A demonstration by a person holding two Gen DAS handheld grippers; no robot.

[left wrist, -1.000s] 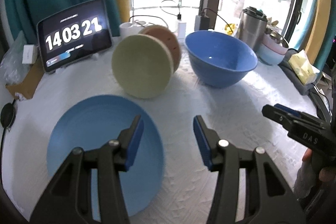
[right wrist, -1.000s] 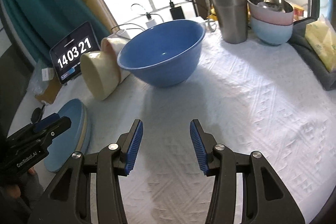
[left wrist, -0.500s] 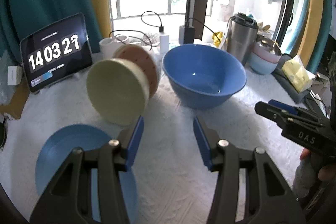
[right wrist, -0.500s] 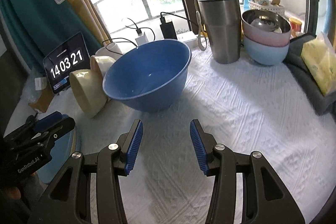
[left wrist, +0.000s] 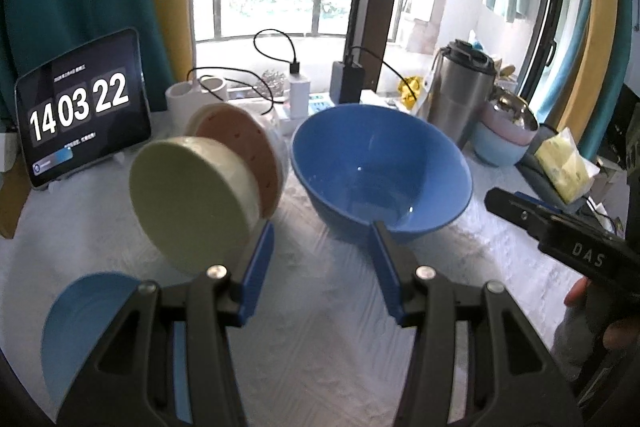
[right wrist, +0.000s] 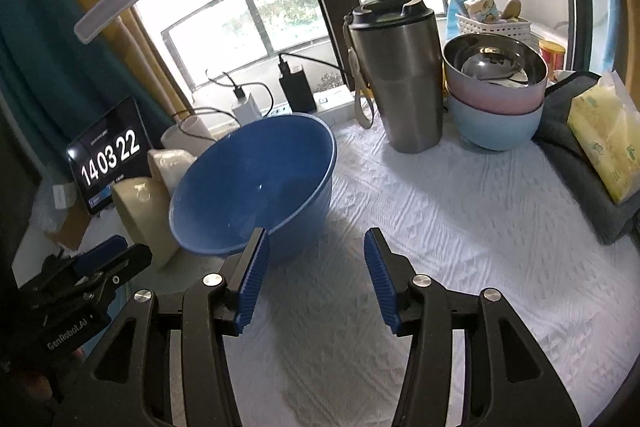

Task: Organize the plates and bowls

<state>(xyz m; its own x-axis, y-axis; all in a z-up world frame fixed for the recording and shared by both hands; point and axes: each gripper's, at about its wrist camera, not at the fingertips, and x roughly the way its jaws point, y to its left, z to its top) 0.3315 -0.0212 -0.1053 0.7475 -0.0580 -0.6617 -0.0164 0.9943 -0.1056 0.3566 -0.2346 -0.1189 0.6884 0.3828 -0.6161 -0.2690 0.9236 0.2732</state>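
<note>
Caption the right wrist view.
Right gripper, jaws opening and empty, faces the big blue bowl on the white cloth.

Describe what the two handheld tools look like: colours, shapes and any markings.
Both are black, angular frames with triangular cut-outs and silver screws. Each left tool and right tool finger carries a blue pad, ribbed in the right wrist view. Seen from the side, the right one reads "DAS" in white; the left reads "GenRobot.AI". No cables or sleeves show.

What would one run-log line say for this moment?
left claw: open, empty | right claw: opening, empty | big blue bowl: upright on white cloth, just ahead of both | blue plate: flat, near left
</note>
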